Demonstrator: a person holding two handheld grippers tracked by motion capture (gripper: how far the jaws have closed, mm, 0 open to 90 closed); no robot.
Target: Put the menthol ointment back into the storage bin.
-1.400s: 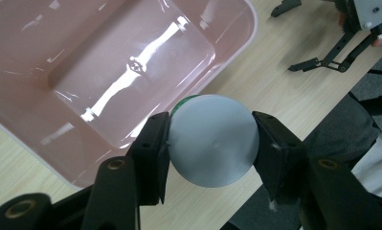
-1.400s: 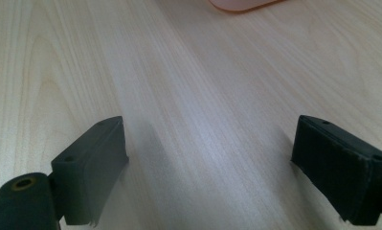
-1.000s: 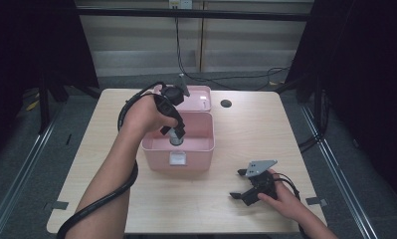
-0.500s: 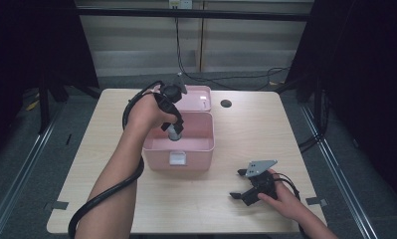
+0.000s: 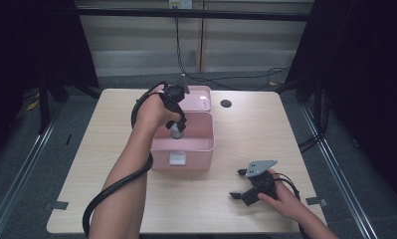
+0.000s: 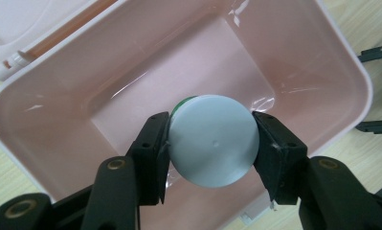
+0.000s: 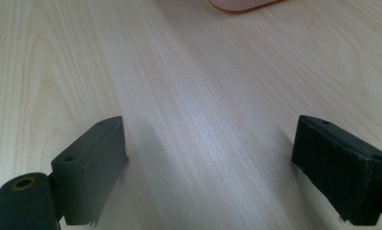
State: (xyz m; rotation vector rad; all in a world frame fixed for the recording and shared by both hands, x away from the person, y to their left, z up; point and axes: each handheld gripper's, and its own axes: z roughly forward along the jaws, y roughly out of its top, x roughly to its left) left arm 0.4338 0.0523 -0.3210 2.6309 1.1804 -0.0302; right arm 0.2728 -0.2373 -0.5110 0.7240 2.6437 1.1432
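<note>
Jaws of the left gripper (image 6: 211,143) are clamped on a grey-capped bottle (image 6: 212,139), held over the open pink box (image 6: 50,96). Right gripper (image 7: 210,163) lies wide open, empty, on the table (image 7: 203,86). Slip risk: round cap could twist out, bottle dropped askew.

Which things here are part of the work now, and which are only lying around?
In use:
- left gripper, shut on a grey-capped bottle
- pink box, open, bottle held over it
- lid, behind the box

Idle:
- right gripper, open, on the table
- dark round spot on the table
</note>
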